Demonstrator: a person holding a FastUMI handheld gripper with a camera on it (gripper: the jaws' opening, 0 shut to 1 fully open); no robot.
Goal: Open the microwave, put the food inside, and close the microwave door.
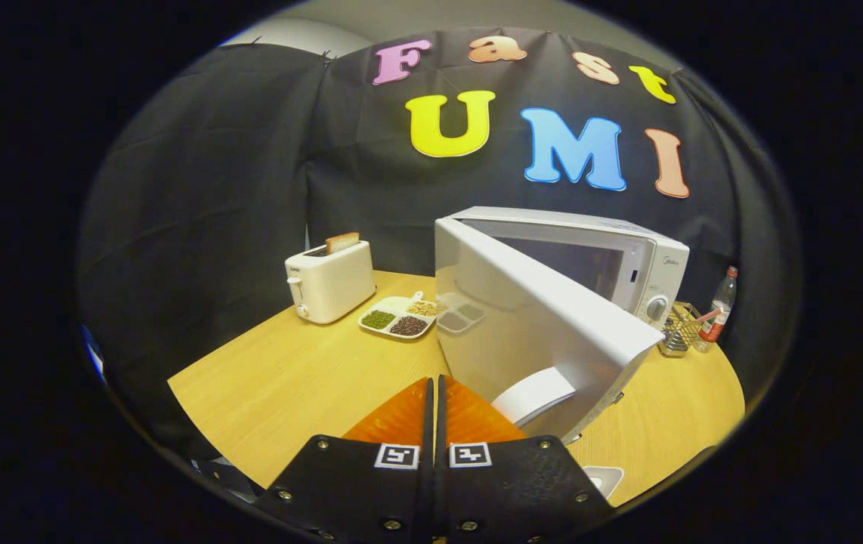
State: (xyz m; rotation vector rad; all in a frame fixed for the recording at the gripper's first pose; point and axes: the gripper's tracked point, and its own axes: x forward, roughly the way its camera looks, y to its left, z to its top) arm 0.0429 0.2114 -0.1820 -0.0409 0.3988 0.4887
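The tool (435, 393) is seen with its two fingers pressed together, nothing held between them. Just ahead of the fingers, slightly to the right, the microwave door (545, 325) is swung wide open toward the tool, and its handle (533, 394) is close beside the fingertips. The microwave (628, 261) is placed on the wooden worktop (288, 378). The divided food plate (401, 315) with beans and grains is laid on the worktop beyond the fingers, between the door and a white toaster (329, 281), in which a slice of bread (342, 242) is standing. A wire basket (678, 330) and a bottle (719, 306) are found beside the microwave, on its right.
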